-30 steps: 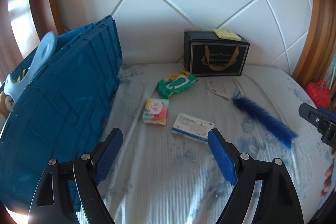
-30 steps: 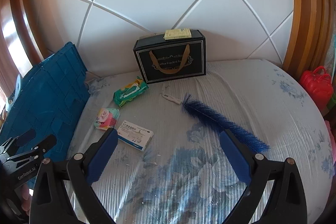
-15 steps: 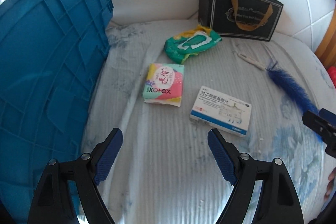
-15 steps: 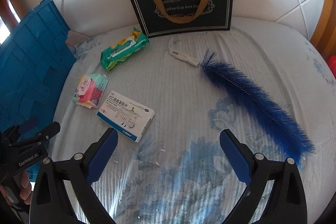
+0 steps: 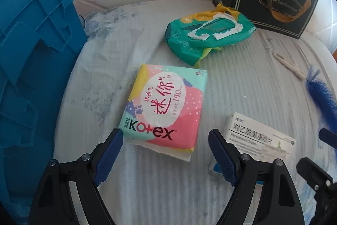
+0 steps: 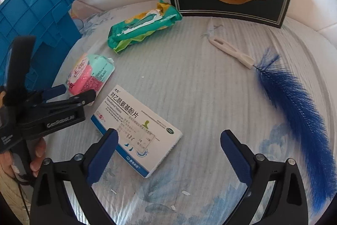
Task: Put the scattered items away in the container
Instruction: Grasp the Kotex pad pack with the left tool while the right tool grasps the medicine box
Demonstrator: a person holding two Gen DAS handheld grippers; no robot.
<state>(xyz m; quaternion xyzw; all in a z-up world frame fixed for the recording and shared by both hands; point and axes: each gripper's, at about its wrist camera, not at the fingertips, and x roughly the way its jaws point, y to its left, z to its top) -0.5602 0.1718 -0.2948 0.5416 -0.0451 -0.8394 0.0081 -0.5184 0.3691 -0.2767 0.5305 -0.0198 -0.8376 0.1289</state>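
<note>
In your left wrist view the blue crate (image 5: pixel 35 60) fills the left side, ribbed wall facing you. Kotex pack (image 5: pixel 164 107), pink/teal, lies flat at frame centre, just beside the crate. Green wipes pack (image 5: pixel 208 35) sits upper centre, flap torn & partly open. White tablet box (image 6: pixel 137 130) lies flat at lower centre of your right wrist view. Blue brush w/ white handle (image 6: pixel 292 104) runs diagonally down the right side.

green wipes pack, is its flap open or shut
Open, or at least torn. On the green wipes pack the white flap edge is peeled up and ragged in both views. Whether wipes remain inside cannot be told.
</note>
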